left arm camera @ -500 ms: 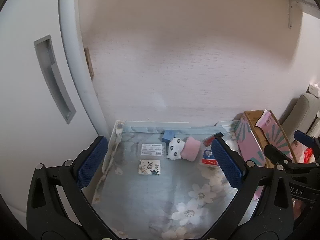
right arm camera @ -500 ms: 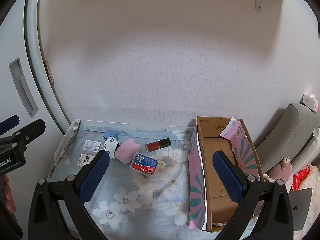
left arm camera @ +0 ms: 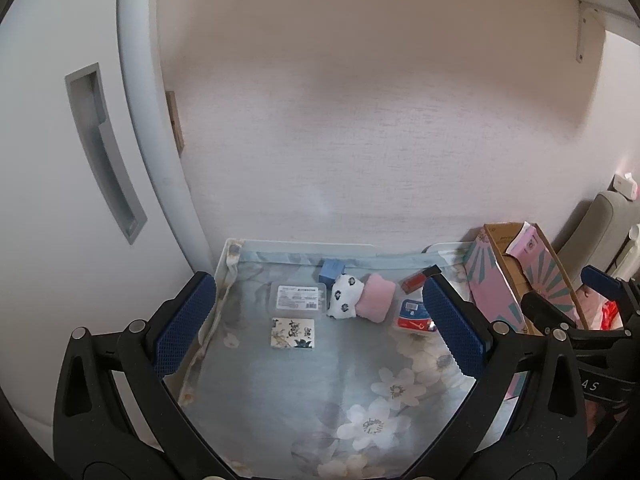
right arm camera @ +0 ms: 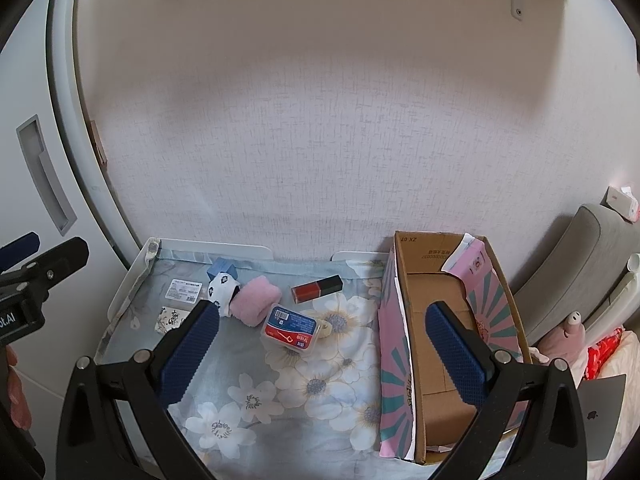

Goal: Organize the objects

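On the floral cloth (right arm camera: 312, 392) lie a blue-and-red floss box (right arm camera: 291, 329), a red and black lipstick (right arm camera: 317, 288), a pink rolled sock (right arm camera: 256, 305), a white dotted sock (right arm camera: 221, 289), a small blue box (right arm camera: 222, 267), a clear labelled packet (right arm camera: 184, 290) and a floral card (right arm camera: 172, 319). An open pink cardboard box (right arm camera: 448, 332) stands at the right. My right gripper (right arm camera: 322, 352) is open and empty above the cloth's front. My left gripper (left arm camera: 316, 328) is open and empty, with the floral card (left arm camera: 293, 333) and socks (left arm camera: 360, 296) ahead of it.
A white cabinet door with a recessed handle (left arm camera: 104, 160) stands at the left. A textured wall (right arm camera: 320, 140) rises behind the table. A grey cushion (right arm camera: 580, 260), a pink plush toy (right arm camera: 568, 332) and a laptop corner (right arm camera: 600, 412) lie to the right.
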The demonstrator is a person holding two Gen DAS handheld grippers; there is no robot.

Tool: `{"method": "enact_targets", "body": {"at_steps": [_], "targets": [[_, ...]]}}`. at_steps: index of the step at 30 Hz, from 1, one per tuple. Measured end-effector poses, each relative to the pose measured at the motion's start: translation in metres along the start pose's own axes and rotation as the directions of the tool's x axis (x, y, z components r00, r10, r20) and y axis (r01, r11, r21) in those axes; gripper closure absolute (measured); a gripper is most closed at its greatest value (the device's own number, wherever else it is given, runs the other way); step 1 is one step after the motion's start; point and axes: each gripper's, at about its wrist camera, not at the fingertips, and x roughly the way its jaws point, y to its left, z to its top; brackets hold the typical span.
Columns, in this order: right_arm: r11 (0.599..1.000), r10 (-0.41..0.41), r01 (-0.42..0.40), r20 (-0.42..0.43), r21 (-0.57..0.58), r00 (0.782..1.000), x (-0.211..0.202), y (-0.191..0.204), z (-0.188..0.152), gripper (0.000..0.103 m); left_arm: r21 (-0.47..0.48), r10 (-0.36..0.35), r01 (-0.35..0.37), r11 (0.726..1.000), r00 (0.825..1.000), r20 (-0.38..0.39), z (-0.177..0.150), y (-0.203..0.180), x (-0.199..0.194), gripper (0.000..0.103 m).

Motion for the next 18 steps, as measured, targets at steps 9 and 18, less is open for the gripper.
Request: {"method": "enact_targets", "body": {"at_steps": [9,18], "targets": [[1.000,0.022,-0.022,0.014,-0.018,1.000,0.0005,-0.0006,0.0013,0.000,-0.018,0.019,-0.019,1.000,1.000,0.004,0.0024,0.0039,0.0009,0.000],[0.999,0.037,-0.037,0.018,-0.030,0.999,0.0004,0.0001,0.0018,0.000,-0.037,0.047,-0.047,0.998,0.999,0.003,0.0035,0.0080,0.0014,0.000]]}}
